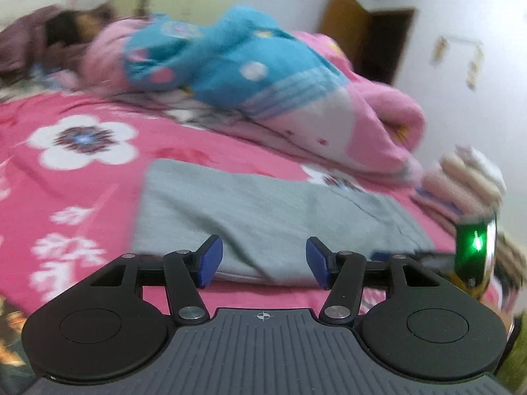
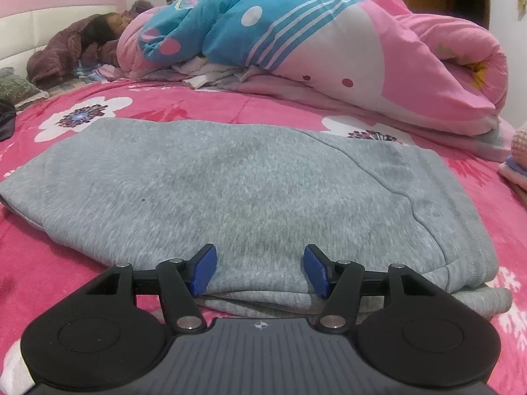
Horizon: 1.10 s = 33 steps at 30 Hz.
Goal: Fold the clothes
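A grey fleece garment point(image 1: 263, 210) point(image 2: 230, 184) lies folded flat on the pink flowered bedspread point(image 1: 82, 197) point(image 2: 263, 105). My left gripper point(image 1: 263, 263) hovers over its near edge, blue pads wide apart and nothing pinched; this view is blurred. My right gripper point(image 2: 260, 270) sits low at the garment's near folded edge. Its jaws are open, and the cloth lies between and beyond the pads point(image 2: 206, 271) without being squeezed.
A rolled pink and blue quilt point(image 1: 250, 65) point(image 2: 329, 49) lies behind the garment. A person point(image 1: 66, 29) point(image 2: 98, 29) lies at the far left. Folded clothes point(image 1: 467, 184) point(image 2: 517, 164) are stacked at the right. A black device with a green light point(image 1: 474, 247) is at the right edge.
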Available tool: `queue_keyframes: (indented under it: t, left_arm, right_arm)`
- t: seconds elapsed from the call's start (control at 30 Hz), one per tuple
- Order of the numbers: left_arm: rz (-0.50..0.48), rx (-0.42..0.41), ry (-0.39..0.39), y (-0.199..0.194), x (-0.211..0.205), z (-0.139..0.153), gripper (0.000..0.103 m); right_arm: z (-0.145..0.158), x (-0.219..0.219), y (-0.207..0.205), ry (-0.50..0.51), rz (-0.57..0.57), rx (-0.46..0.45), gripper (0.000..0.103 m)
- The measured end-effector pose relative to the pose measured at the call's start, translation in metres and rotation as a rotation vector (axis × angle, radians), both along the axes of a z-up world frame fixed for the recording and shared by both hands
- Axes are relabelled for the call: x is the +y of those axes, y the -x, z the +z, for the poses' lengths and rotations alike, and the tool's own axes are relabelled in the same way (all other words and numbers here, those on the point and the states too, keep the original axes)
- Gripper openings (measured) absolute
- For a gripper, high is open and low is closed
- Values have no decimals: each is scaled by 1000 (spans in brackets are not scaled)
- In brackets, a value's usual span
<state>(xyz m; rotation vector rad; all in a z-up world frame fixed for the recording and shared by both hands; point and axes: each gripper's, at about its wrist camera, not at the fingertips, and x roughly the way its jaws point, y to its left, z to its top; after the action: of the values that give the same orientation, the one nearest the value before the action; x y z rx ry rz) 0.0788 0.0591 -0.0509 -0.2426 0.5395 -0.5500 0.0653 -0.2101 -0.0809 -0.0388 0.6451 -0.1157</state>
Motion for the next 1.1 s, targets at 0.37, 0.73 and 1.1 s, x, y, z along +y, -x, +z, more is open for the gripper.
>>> queue_keyframes:
  t: [0.37, 0.73, 1.1]
  left_arm:
    - [124, 407, 80, -94, 54, -8, 58]
    - [162, 578, 202, -112, 48, -45, 59]
    - [250, 558, 155, -121, 30, -37, 18]
  right_arm:
    - [-6, -9, 8, -34, 42, -58, 63]
    - [-9, -18, 14, -100, 63, -103, 66]
    - [-10, -21, 16, -127, 67, -122, 67]
